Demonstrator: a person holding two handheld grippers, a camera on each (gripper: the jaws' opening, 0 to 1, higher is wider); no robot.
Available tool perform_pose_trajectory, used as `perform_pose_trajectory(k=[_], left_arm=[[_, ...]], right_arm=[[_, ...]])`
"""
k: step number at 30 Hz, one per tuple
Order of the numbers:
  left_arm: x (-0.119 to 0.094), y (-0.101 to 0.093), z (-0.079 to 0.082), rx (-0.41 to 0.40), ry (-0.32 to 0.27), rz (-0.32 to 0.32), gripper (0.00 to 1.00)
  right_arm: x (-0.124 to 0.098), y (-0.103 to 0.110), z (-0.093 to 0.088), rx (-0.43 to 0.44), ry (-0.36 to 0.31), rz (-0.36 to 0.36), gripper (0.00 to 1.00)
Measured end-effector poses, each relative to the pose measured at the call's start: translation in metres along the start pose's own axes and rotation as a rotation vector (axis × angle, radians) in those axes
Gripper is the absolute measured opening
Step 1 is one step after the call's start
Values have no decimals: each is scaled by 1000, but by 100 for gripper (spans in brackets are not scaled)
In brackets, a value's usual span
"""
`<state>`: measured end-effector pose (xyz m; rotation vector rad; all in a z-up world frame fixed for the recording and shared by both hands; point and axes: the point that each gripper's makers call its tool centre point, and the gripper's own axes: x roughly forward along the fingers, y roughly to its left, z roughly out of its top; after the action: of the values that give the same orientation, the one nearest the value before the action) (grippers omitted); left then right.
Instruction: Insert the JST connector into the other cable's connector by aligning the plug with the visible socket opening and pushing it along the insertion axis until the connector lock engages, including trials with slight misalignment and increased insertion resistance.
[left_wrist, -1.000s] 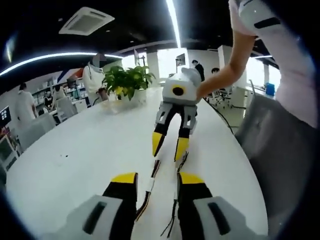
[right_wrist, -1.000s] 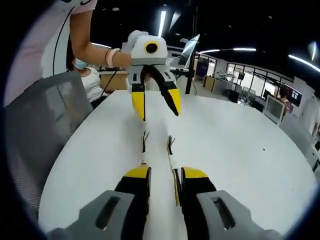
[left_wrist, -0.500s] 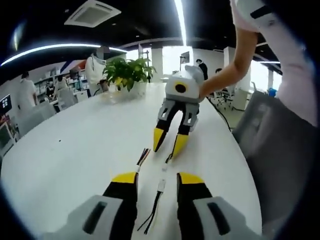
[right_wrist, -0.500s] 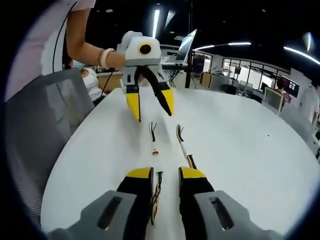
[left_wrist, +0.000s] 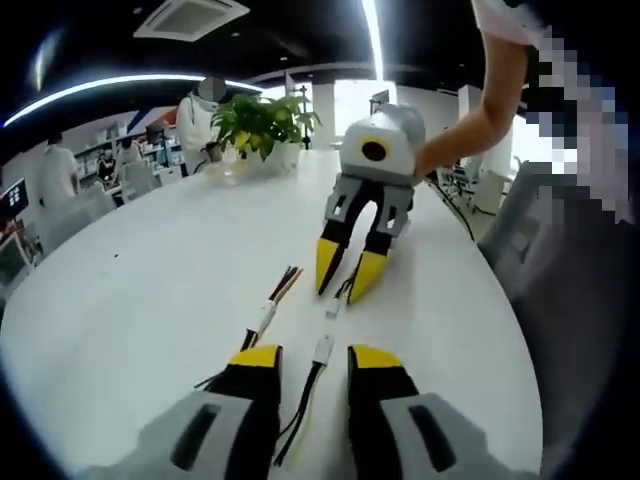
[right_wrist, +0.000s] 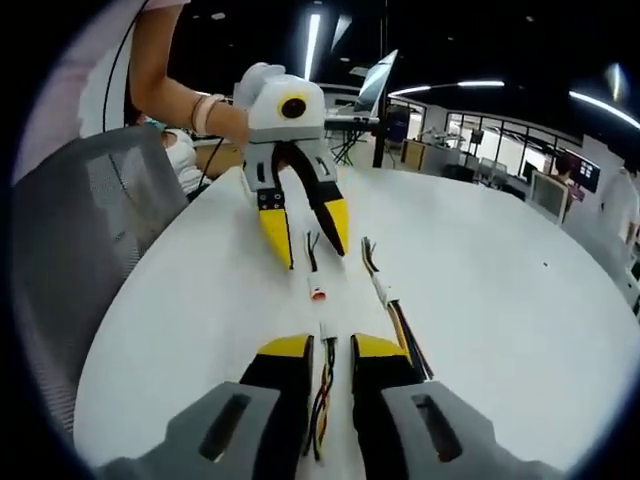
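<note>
In the left gripper view, the left gripper (left_wrist: 307, 362) stands with jaws apart over a cable (left_wrist: 308, 385) whose white connector (left_wrist: 322, 349) lies on the white tabletop (left_wrist: 150, 290), probably to take it. The right gripper (left_wrist: 350, 275), also apart, faces it from the far side. A second cable (left_wrist: 268, 310) lies just beside.

In the right gripper view, the right gripper (right_wrist: 329, 352) straddles its cable (right_wrist: 323, 385); the connector (right_wrist: 318, 293) lies between both grippers, the left gripper (right_wrist: 308, 240) near it, the two aligned for mating.
</note>
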<state>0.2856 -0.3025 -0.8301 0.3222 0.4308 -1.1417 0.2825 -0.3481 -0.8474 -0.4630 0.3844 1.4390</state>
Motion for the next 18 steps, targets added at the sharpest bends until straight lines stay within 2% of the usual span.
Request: perform_pose_trajectory(k=[12,18], left_arm=[[4,-1,-5,-27,7,1,14],[7,-2,-9,-12,16,1,12]], right_arm=[[2,-1,-1,11,-16,-5,7],[2,1,0,29,-25,-4,5]])
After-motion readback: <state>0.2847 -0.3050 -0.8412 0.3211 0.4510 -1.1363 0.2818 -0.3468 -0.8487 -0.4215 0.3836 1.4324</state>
